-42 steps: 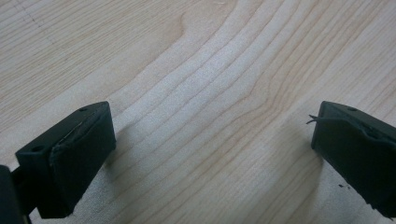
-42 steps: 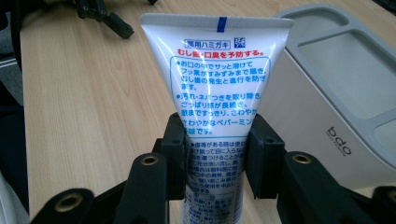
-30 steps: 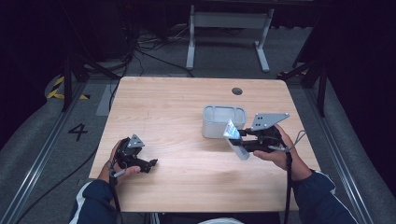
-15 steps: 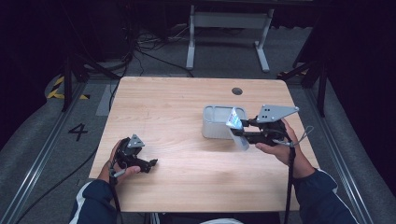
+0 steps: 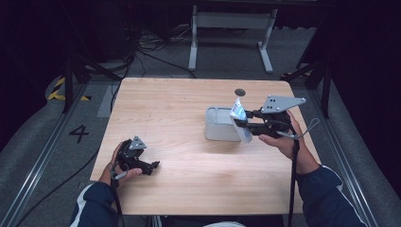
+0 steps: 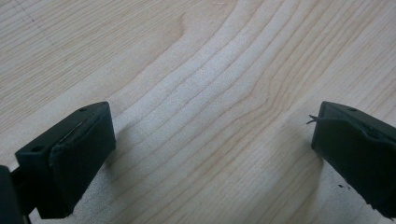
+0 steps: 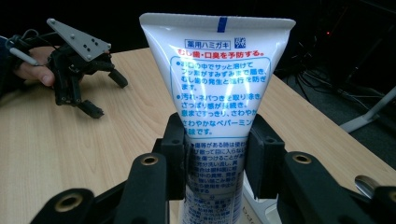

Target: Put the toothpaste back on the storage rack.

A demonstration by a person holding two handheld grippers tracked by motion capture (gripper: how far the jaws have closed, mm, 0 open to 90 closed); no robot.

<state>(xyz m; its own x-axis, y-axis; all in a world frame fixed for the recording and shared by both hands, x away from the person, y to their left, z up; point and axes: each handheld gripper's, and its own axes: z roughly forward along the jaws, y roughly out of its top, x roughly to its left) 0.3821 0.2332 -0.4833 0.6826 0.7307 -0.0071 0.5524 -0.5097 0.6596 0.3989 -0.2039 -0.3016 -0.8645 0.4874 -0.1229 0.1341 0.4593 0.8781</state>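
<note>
Clamped low on its body by the right gripper [image 5: 242, 125]: a white toothpaste tube [image 7: 219, 88], standing nearly upright with the flat crimped end up and the cap end down, out of sight below the jaws. Jaws drawn in narrow, pads pressing both sides of the soft plastic. Hangs at the right wall of the grey box [image 5: 218, 124], clear of the table [image 5: 179, 104], lower end just beside that wall; cannot tell whether touching it.

Likely trouble, judged from this pose:

- Slipping. Glossy, squashy plastic, gripped near the bottom with most of the length above the pads. Could pivot or slide out with any quick tilt.
- Snagging. Lower end close to the box's right rim. Could catch on the rim rather than drop inside if brought across too low, and tip or shove the box, which looks light and unweighted.
- Missing. Could land to the right of the box, on bare wood, if let go before reaching the middle of the opening.
- Squeezing. Could force paste toward the cap under a harder pinch; cannot tell how tight the cap sits.

No help near at hand: left gripper [image 5: 150, 166] resting on the wood well to the left of the box and nearer the person, jaws spread wide around nothing, too far off to steady the box against a knock.
</note>
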